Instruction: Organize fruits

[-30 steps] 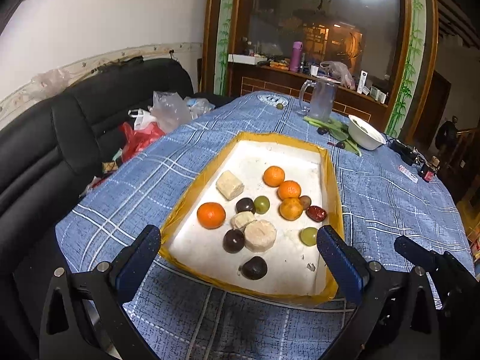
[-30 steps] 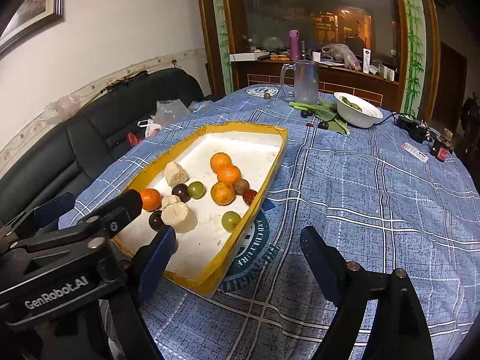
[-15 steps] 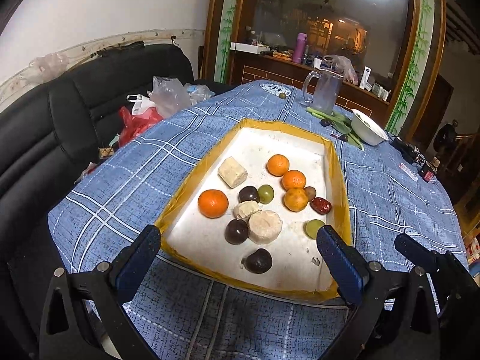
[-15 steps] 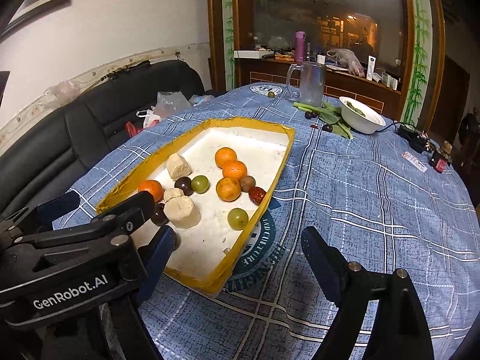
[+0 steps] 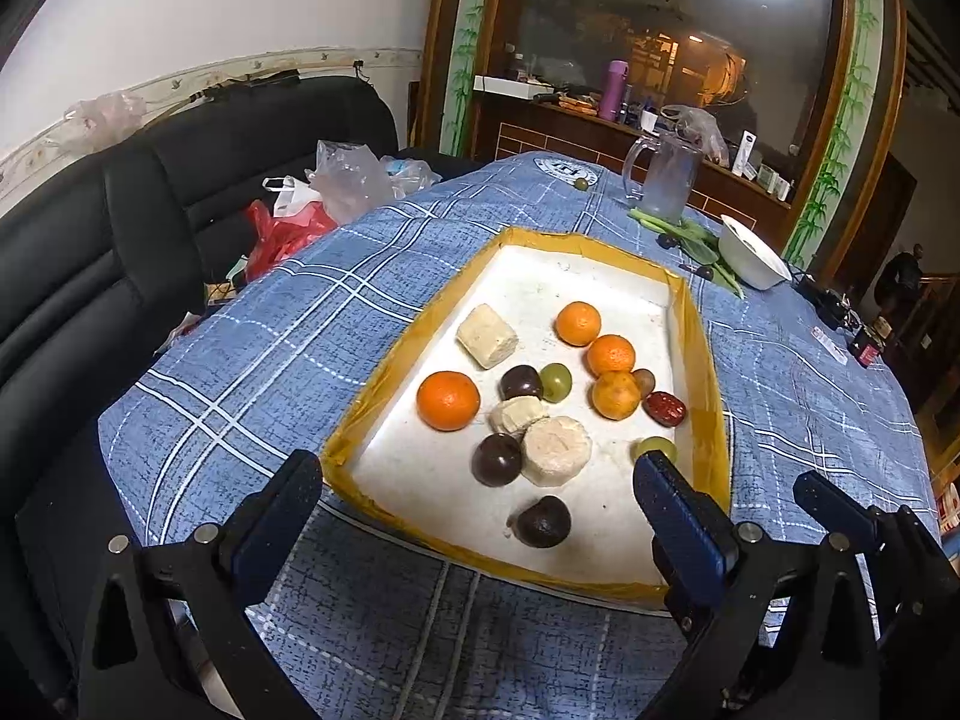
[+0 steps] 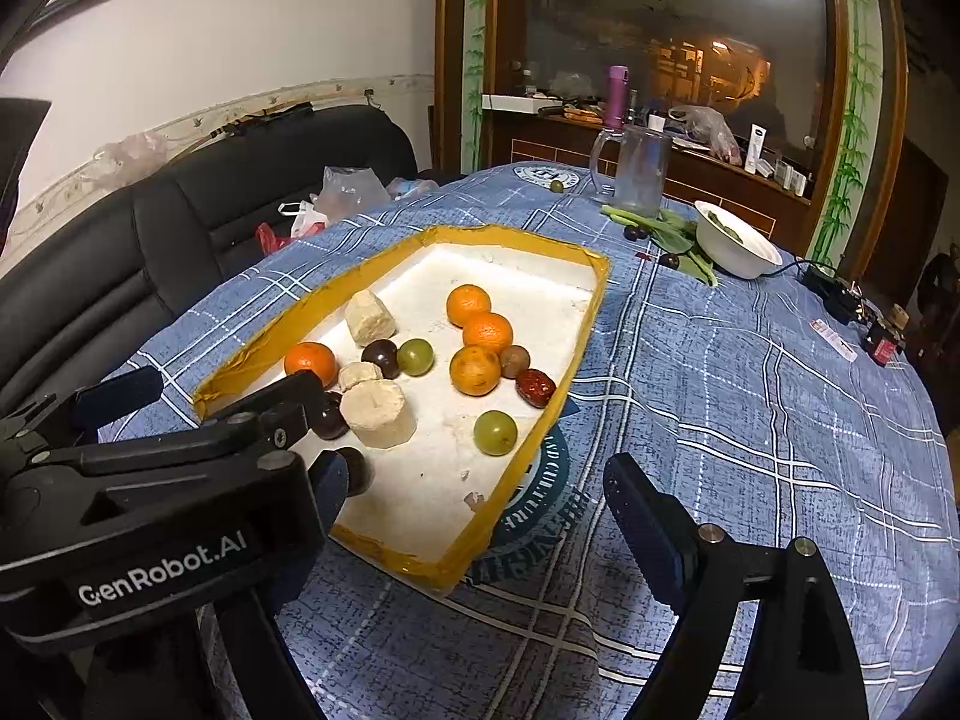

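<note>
Left gripper [image 5: 474, 501] and right gripper [image 6: 474, 501], both wide and empty, hover at the tray's [image 5: 699, 330] 6 o'clock edge on the bench [image 6: 750, 396]. Inside the tray lie oranges [image 5: 448, 401], grapes [image 6: 495, 432], dark plums [image 5: 543, 521] and pale chunks [image 5: 555, 450]. Fruits are probably light, round and prone to roll; grapes likely bruise, so pinch gently across the middle.

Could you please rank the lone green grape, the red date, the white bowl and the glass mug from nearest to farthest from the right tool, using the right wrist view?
1. Green grape, tray's near right side.
2. Red date, by the tray's right wall.
3. White bowl, far right on the cloth.
4. Glass mug, table's far edge.
</note>
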A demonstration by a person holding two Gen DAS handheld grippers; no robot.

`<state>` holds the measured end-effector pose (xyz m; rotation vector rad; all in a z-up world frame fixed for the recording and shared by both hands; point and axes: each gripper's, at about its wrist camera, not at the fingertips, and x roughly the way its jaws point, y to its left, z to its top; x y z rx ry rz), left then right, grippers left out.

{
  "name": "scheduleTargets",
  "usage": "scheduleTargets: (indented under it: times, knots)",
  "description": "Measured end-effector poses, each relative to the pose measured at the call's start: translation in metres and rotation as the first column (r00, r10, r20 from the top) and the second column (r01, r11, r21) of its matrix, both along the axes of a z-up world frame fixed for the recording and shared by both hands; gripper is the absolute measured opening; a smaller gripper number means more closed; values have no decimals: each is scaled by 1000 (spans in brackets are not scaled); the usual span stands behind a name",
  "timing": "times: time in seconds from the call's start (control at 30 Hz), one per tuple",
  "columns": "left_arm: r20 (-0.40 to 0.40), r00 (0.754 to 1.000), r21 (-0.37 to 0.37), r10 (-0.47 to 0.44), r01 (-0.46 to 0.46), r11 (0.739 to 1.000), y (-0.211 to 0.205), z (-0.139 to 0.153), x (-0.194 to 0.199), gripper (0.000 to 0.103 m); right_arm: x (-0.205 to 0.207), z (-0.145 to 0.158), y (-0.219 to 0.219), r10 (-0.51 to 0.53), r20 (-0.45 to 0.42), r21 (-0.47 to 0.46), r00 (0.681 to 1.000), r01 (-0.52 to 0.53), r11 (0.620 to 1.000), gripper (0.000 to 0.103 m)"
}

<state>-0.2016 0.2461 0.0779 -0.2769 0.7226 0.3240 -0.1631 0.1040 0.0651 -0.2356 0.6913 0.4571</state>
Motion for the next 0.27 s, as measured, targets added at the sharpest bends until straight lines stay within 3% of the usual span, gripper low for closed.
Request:
scheduleTargets:
  times: [0.27]
  knots:
    - [-16,1000,9,-2,2,1000,1,1,-2,103,-2,-3,14,38,-12,-12,999,-38,999,91]
